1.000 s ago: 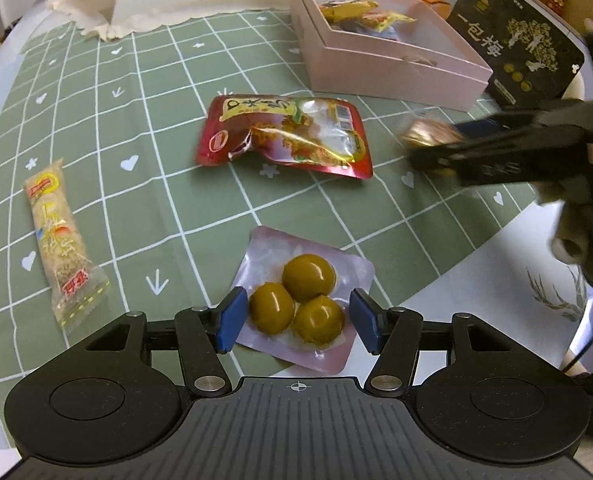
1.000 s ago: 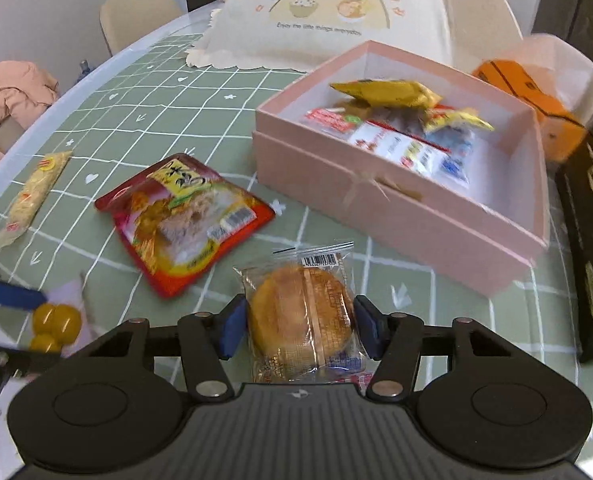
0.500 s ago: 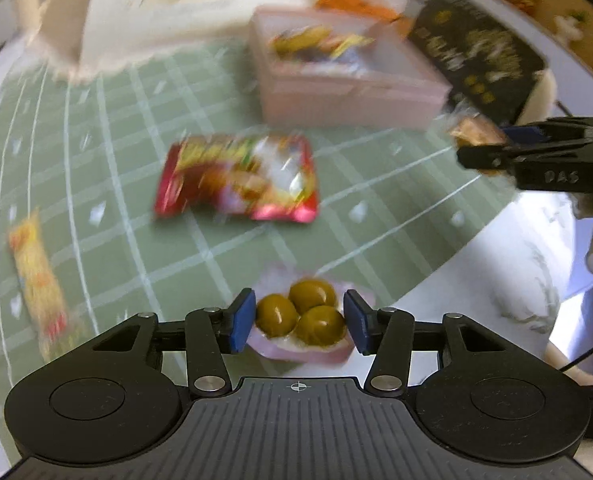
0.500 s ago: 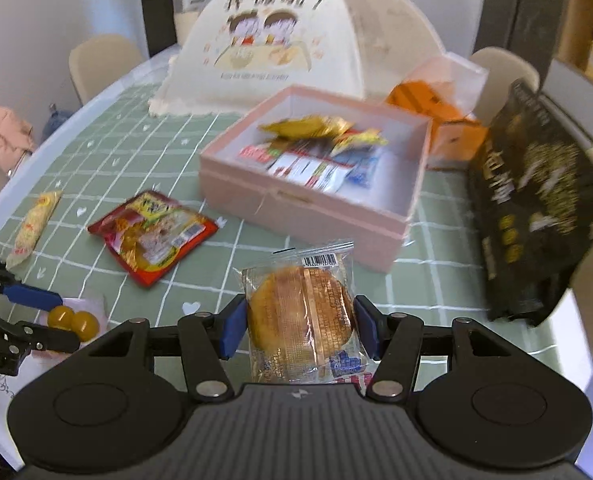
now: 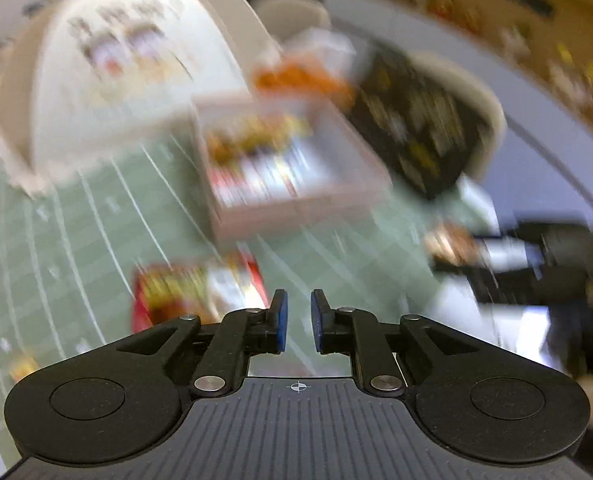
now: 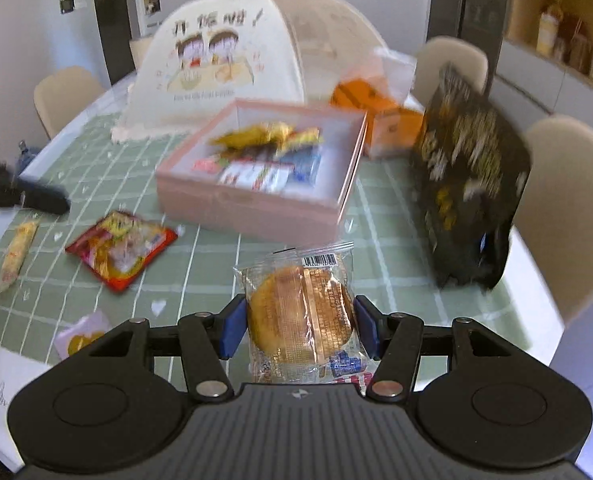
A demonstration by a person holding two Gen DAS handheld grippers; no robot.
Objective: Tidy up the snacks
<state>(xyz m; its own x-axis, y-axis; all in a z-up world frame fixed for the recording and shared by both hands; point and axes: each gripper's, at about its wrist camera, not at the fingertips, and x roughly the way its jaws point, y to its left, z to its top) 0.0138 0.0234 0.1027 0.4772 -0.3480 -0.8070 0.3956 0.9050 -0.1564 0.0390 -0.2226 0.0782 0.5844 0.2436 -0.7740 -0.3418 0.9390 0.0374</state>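
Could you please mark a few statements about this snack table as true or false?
1. The right tongs grip a wrapped round cake. True.
2. The left tongs hold the packet of yellow balls. False: they are shut on nothing, and the packet lies on the table.
3. The pink box is empty. False: several snack packets lie in it.
4. A red packet lies on the green tablecloth, outside the box. True.
5. In the right wrist view, the black bag stands left of the box. False: it stands to its right.
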